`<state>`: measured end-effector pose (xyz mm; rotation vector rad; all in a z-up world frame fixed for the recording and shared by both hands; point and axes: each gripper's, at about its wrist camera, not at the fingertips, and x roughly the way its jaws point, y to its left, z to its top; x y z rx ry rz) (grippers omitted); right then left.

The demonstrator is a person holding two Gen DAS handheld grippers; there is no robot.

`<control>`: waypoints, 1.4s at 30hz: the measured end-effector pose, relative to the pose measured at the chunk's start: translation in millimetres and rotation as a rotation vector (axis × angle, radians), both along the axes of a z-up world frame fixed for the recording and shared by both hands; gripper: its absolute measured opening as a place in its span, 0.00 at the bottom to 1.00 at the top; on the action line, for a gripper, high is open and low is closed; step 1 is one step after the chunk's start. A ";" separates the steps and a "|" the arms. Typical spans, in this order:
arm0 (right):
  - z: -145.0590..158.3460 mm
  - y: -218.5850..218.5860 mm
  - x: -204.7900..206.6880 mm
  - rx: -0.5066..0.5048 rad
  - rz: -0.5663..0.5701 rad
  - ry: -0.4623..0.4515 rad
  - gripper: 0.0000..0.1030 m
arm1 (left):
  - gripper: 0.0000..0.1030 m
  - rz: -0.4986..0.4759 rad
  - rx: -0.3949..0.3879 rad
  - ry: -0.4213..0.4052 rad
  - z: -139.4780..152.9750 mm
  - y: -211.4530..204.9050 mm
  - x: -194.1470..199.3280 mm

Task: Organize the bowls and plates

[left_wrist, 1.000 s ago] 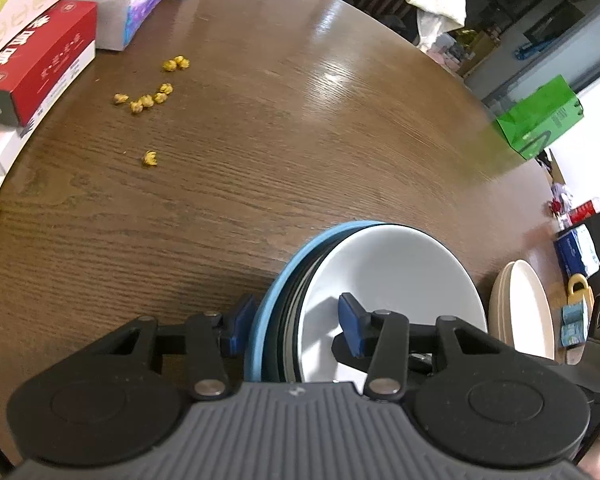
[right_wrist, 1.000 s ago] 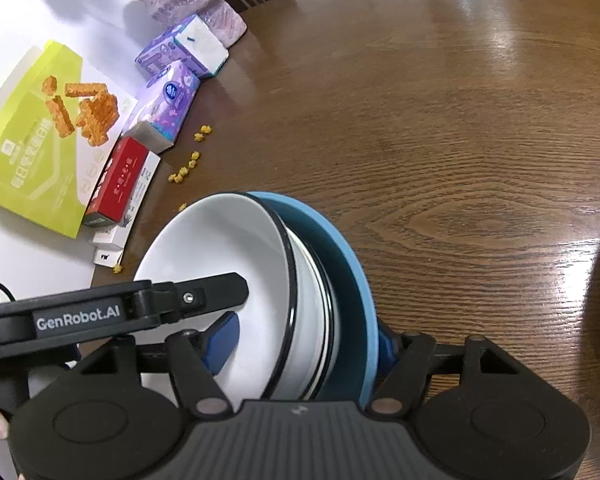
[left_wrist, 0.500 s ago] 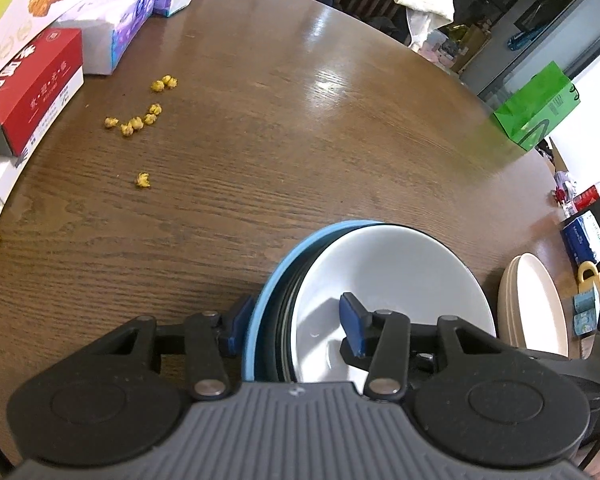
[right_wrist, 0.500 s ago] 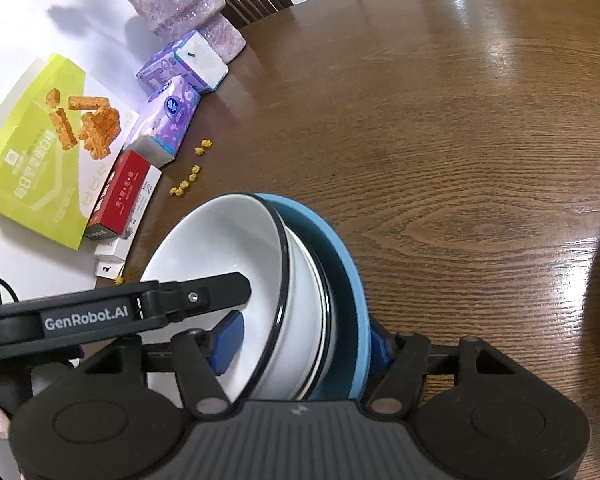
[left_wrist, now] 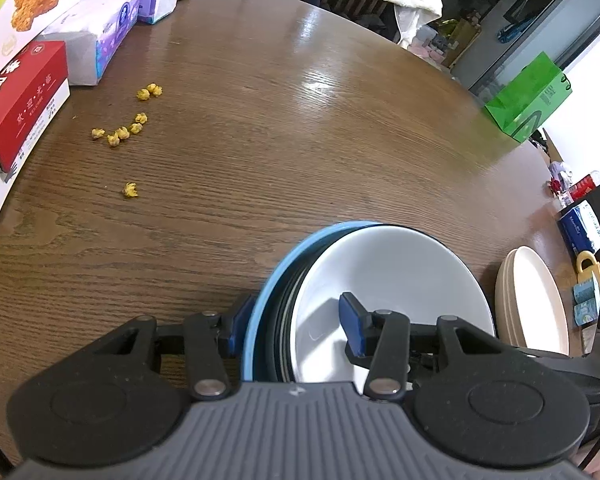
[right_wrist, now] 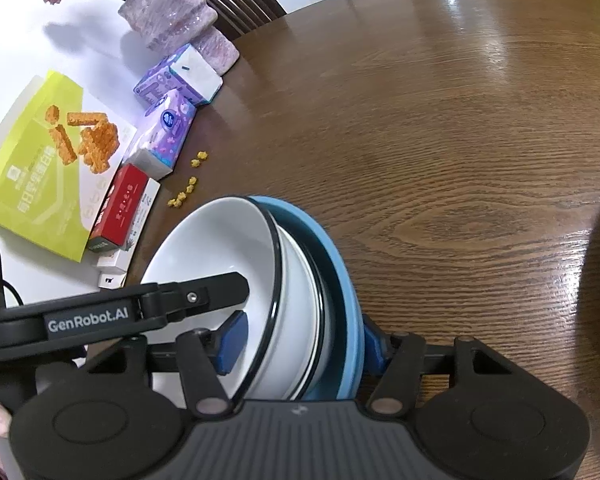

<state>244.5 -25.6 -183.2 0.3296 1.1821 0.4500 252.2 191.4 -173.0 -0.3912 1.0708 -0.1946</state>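
Round wooden table (left_wrist: 300, 152) bears yellow crumbs (left_wrist: 120, 134), boxes (left_wrist: 20, 108), tissue packs (left_wrist: 100, 40), cream plates (left_wrist: 532, 300)

"GenRobot.AI" in white on black arm of left tool (right_wrist: 228, 320); Chinese print on red box (right_wrist: 120, 212) unreadable.

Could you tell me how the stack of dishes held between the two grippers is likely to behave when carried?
The stack of dishes looks glossy, so probably slippery against the pads. Several nested pieces suggest it is heavy and breakable. Held on edge, the inner white bowl might slide out.
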 end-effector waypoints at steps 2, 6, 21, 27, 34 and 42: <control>0.5 -0.4 -0.2 0.002 0.000 -0.002 0.56 | 0.46 0.002 -0.002 0.000 0.3 0.3 -0.9; 1.6 -0.9 -0.6 0.004 0.004 -0.003 0.56 | 0.46 0.004 0.000 0.000 1.7 -0.2 -3.0; -0.4 -12.8 -0.4 0.041 -0.023 0.026 0.50 | 0.42 0.035 0.006 0.024 2.6 -1.8 -8.3; 1.1 -16.8 0.8 0.051 -0.027 0.019 0.44 | 0.47 0.044 -0.020 0.039 1.8 0.8 -16.5; 0.1 -15.9 -0.1 0.057 -0.022 0.020 0.46 | 0.49 0.059 -0.059 0.068 -6.4 1.1 -24.2; -0.6 -14.7 -3.3 0.055 -0.021 0.028 0.48 | 0.46 0.076 -0.092 0.070 -9.4 6.9 -27.8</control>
